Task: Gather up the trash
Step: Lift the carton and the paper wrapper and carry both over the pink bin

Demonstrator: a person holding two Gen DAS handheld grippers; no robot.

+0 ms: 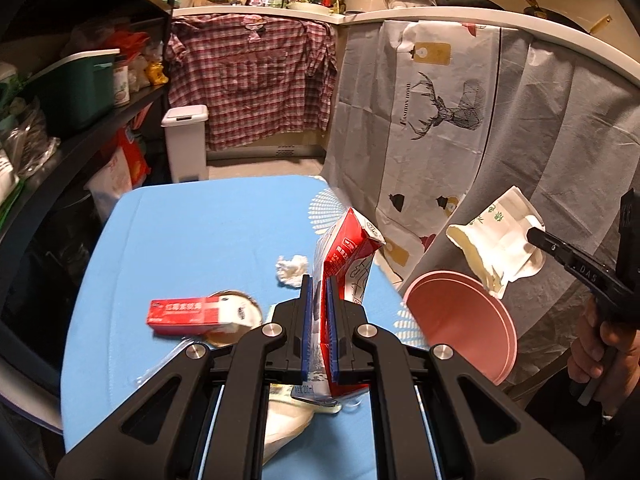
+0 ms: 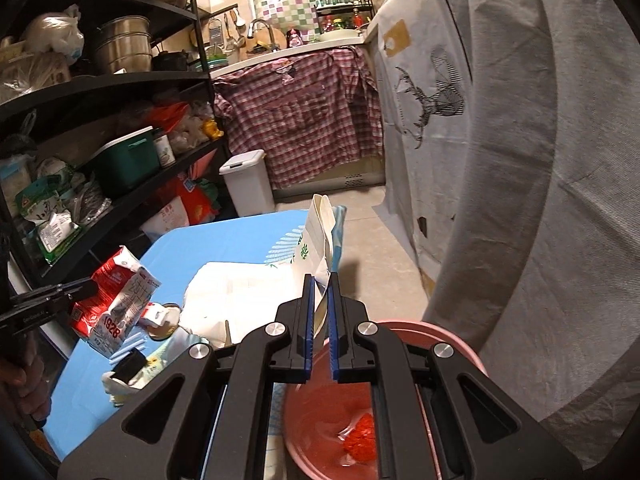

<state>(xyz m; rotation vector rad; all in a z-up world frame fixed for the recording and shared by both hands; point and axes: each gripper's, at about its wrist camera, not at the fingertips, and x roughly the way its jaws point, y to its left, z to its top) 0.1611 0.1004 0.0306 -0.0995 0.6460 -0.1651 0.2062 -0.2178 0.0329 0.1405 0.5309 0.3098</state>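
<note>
Kitchen scene centred on a blue-covered table (image 1: 192, 232), the landmark for all positions. Left gripper (image 1: 319, 280), over the table's near edge, is clenched on a flattened red-and-white milk carton (image 1: 348, 256), which stands up from between the blue pads clear of the tabletop. Right gripper (image 2: 320, 280), off the table's right edge, is clenched on a crumpled white paper pouch with green print (image 2: 316, 236); in the left wrist view the same pouch (image 1: 500, 240) hangs in the air beyond the table's right edge, above a round pink plastic basin (image 1: 460, 320). The basin stands just beside the table's right edge; a piece of red crinkled wrapper (image 2: 362, 440) lies inside it. Remaining on the table: a small red-and-white cardboard box (image 1: 192, 314) resting over a round metal lid (image 1: 236, 316) near the front, a wad of white tissue (image 1: 292, 270) toward the middle, and a white plastic bag (image 2: 240, 300) close to the right edge. Beyond the table's far edge stands a white lidded bin (image 1: 186, 144); a black storage shelf (image 1: 80, 140) flanks the left side, and a grey-and-white deer-print curtain (image 1: 440, 120) closes the right, narrowing the space around the basin.
</note>
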